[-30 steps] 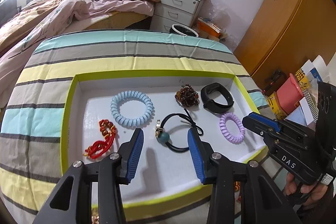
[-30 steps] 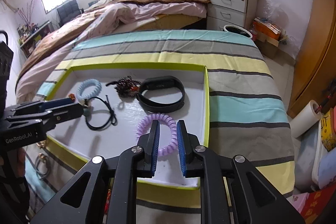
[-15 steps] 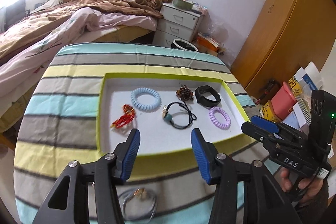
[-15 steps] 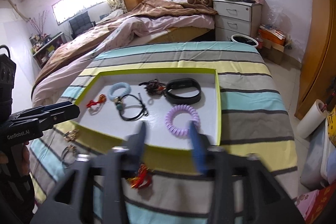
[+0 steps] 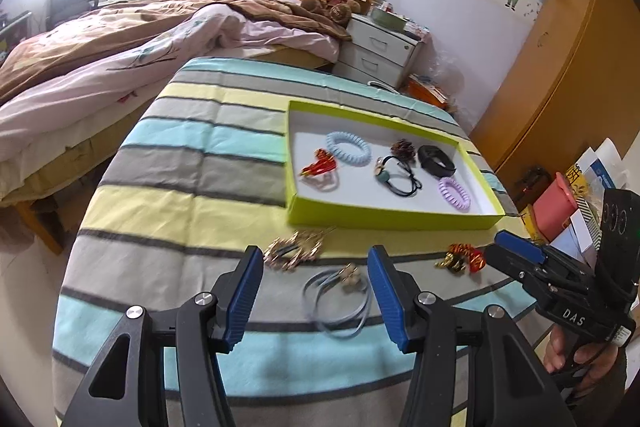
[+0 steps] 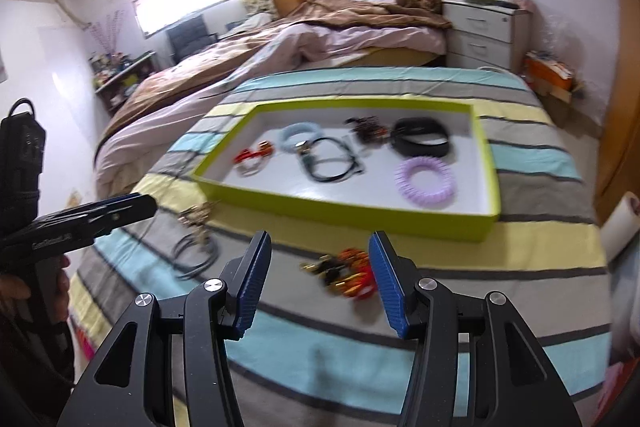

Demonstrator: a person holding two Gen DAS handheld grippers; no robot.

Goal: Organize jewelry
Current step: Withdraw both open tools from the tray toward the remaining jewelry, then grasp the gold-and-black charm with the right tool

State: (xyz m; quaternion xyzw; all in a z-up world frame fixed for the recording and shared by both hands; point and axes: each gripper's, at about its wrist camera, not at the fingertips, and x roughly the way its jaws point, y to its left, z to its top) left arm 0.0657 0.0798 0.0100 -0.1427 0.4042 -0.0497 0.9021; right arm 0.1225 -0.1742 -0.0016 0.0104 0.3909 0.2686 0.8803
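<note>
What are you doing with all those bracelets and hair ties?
A person is sorting jewelry into a green tray on a striped tablecloth. Six pieces already lie inside, including a purple coil hair tie and a black wristband. The left gripper is open over a grey cord bracelet, and the right gripper is open over a red and gold piece. Neither holds anything.

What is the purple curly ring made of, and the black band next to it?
The purple ring looks like soft plastic: a smooth, slightly glossy coil, like a phone cord. The black band looks like matte rubber or silicone, a wide flat strap. Both lie in the green box. The pictures are blurry, so that's a guess.
</note>
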